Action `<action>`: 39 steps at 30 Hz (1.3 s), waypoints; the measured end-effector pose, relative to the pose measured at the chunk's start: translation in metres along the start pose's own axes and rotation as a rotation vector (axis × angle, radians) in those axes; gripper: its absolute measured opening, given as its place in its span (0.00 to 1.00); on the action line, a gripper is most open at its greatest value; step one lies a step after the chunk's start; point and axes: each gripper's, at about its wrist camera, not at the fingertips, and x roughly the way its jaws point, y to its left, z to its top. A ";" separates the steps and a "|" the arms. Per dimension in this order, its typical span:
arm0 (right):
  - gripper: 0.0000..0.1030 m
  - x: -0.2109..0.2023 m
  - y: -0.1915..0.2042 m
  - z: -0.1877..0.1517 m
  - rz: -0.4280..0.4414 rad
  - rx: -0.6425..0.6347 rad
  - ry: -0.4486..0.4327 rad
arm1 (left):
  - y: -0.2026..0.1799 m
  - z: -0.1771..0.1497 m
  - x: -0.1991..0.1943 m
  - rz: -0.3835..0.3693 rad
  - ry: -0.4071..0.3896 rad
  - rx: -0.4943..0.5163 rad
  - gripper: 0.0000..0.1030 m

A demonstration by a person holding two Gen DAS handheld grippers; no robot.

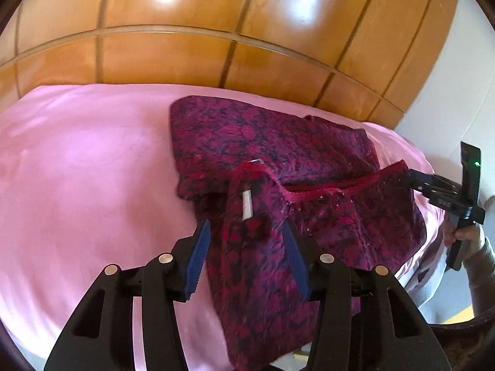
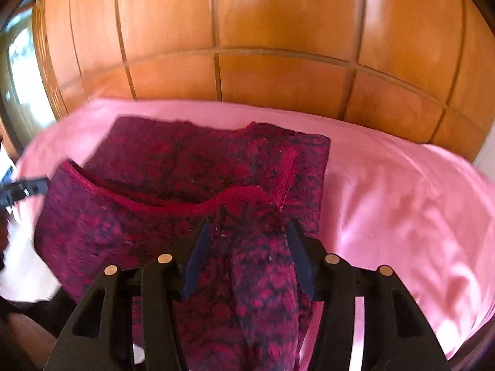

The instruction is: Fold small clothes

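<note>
A fuzzy magenta-and-dark patterned garment [image 1: 263, 136] with a red hem lies partly folded on a pink bedsheet [image 1: 86, 170]. Its near part is draped up toward me, showing a white label [image 1: 247, 207]. My left gripper [image 1: 246, 225] is open, with the cloth loose between its blue pads and a gap at the left pad. In the right wrist view the same garment [image 2: 185, 160] has a bunched fold between the spread pads of my right gripper [image 2: 247, 225], which is open. Each gripper shows at the other view's edge, beside the garment's raised hem corners.
Glossy wooden wardrobe panels [image 1: 216, 31] rise just behind the bed. A white wall [image 1: 458, 77] is at the right, and a bright window [image 2: 21, 77] at the far left. A person's hand and sleeve [image 1: 467, 238] hold the right gripper's handle. Bare pink sheet [image 2: 402, 201] spreads on both sides.
</note>
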 end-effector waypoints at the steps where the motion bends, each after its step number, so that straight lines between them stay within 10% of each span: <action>1: 0.41 0.006 0.002 0.000 -0.010 -0.012 0.013 | -0.001 0.002 0.004 0.005 -0.002 0.001 0.46; 3: 0.27 0.013 0.001 -0.003 -0.028 -0.032 0.029 | -0.001 0.002 0.009 -0.033 0.008 0.014 0.21; 6: 0.19 0.011 -0.004 -0.007 -0.028 -0.024 0.038 | -0.002 -0.001 0.008 -0.017 -0.015 0.021 0.13; 17: 0.17 -0.036 -0.032 0.027 0.093 0.131 -0.090 | 0.011 0.016 -0.033 -0.070 -0.146 -0.078 0.12; 30: 0.16 0.059 -0.067 0.119 0.002 0.254 -0.127 | 0.042 0.123 0.049 0.069 -0.179 -0.101 0.11; 39: 0.16 0.150 -0.093 0.137 -0.097 0.315 -0.011 | 0.067 0.153 0.128 0.152 -0.063 -0.154 0.11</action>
